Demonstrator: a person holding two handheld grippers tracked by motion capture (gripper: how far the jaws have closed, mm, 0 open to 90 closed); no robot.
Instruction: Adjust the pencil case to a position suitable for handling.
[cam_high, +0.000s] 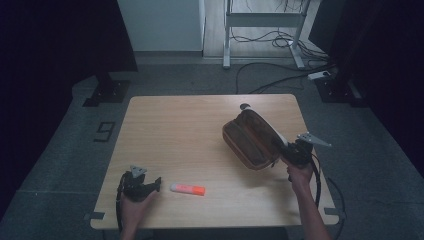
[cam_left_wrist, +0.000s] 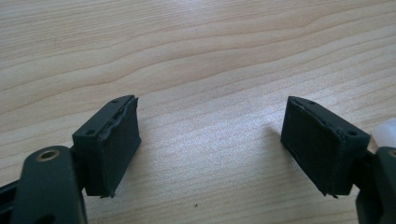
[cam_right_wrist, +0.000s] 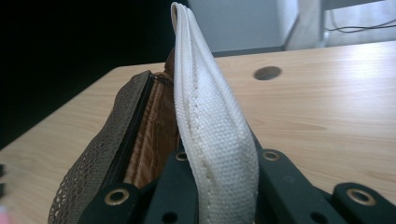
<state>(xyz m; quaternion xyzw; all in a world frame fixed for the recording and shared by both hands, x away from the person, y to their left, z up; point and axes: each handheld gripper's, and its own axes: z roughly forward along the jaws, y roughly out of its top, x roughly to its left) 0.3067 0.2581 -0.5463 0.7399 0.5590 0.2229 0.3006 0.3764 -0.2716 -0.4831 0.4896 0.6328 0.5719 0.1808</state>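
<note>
An open brown pencil pouch (cam_high: 250, 140) with a white outer side stands tilted on its edge at the table's right. My right gripper (cam_high: 283, 148) is shut on its near end; in the right gripper view the white fabric wall (cam_right_wrist: 205, 116) is pinched between the jaws of that gripper (cam_right_wrist: 219, 161), with the mesh lining and zip (cam_right_wrist: 107, 149) to its left. An orange and white marker (cam_high: 187, 188) lies flat near the front edge. Just left of it rests my left gripper (cam_high: 156, 184), open and pointing at the marker. Bare wood lies between the jaws of the left gripper (cam_left_wrist: 210, 149), and a white bit (cam_left_wrist: 384, 133) shows past the right jaw.
The wooden table (cam_high: 190, 130) has a round cable hole (cam_high: 245, 106) at its far edge, just behind the pouch. On the floor beyond are cables, a desk frame (cam_high: 262, 30) and dark stand bases (cam_high: 107, 92).
</note>
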